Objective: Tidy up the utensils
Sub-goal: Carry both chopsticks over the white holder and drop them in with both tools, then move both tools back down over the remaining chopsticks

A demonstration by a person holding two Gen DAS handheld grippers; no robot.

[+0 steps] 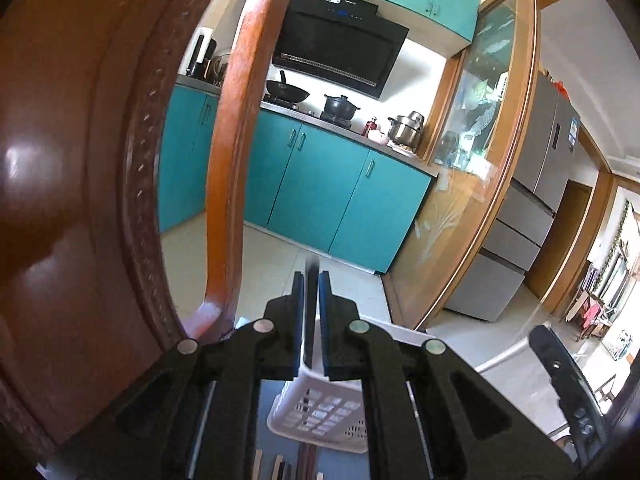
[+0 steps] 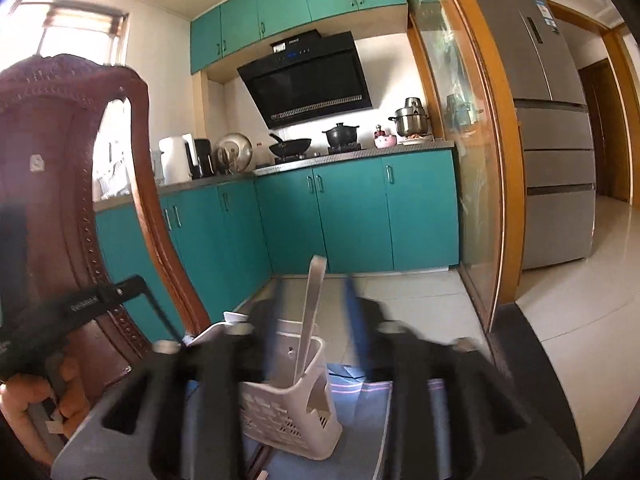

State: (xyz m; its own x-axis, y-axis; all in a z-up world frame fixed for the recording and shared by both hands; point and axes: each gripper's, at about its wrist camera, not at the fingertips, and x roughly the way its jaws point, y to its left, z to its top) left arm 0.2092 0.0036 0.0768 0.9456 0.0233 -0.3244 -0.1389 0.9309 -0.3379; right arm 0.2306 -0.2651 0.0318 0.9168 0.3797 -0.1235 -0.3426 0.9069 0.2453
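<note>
My left gripper [image 1: 312,280] is shut on a thin dark utensil [image 1: 310,320] that stands upright between its blue pads, over a white slotted basket [image 1: 320,416]. In the right wrist view the same basket [image 2: 288,412] sits on a blue cloth [image 2: 360,420]. A white utensil [image 2: 312,320] leans upright in it. My right gripper [image 2: 314,288] is open. Its blurred fingers [image 2: 276,320] stand on either side of the white utensil's handle without touching it.
A carved wooden chair back [image 1: 228,160] rises close on the left, and shows again [image 2: 60,160] beside a person's hand [image 2: 28,400]. Several loose utensils [image 1: 280,468] lie below the basket. Teal cabinets [image 2: 352,216] and a fridge [image 2: 552,120] stand beyond.
</note>
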